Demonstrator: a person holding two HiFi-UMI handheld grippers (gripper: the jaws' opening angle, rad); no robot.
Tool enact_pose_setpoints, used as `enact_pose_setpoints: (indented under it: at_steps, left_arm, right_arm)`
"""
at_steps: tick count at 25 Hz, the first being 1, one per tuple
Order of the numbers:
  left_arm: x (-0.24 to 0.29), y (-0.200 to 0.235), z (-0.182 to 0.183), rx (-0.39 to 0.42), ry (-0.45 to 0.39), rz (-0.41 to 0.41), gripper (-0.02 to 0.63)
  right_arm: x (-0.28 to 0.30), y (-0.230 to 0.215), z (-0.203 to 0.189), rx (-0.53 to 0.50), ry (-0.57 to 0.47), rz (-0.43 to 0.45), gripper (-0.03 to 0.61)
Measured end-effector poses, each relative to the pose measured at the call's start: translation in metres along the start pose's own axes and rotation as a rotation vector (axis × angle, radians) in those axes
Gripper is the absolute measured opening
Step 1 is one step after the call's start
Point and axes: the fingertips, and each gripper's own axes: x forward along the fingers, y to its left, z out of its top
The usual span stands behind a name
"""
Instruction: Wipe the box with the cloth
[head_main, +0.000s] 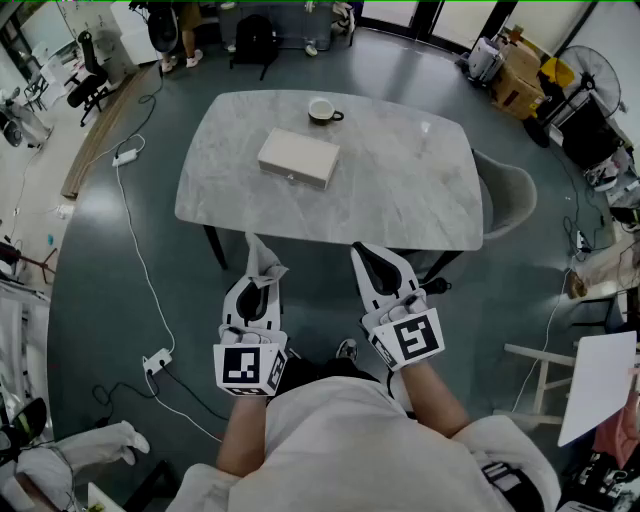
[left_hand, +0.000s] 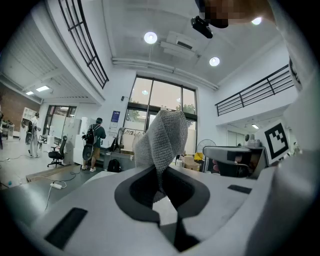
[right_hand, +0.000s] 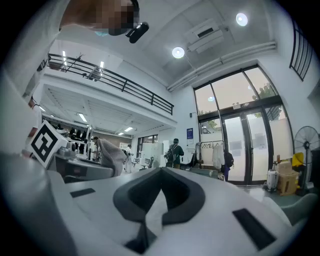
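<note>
Left gripper (head_main: 262, 272) jaws clenched on a grey knitted cloth (left_hand: 162, 140); right gripper (head_main: 363, 256) jaws pressed together, empty. Flat rectangular beige box (head_main: 298, 158) lies at upper centre on the marble table (head_main: 400, 195).

No legible words, numbers or brand marks on anything here.

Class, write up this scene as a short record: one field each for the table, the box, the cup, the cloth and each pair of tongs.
table: pale marbled top, ahead of the person
box: beige, closed, lying on the table
cup: on the table, beyond the box
cloth: grey, pinched in the left tongs, short of the table
left tongs: shut on the cloth
right tongs: shut, empty
</note>
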Motion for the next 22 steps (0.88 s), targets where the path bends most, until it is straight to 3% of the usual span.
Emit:
enact_pose_setpoints:
  at_steps: [16,22]
  left_arm:
    - [-0.021,0.078,-0.028,-0.016,0.07,-0.042,0.037]
    - [0.01,0.089,-0.033,-0.016,0.079,-0.065,0.035]
  right_arm:
    - [0.05,0.055,-0.031,0.051,0.054,-0.047,0.026]
    - [0.071,0.038,-0.045,0.059,0.066,-0.064,0.026]
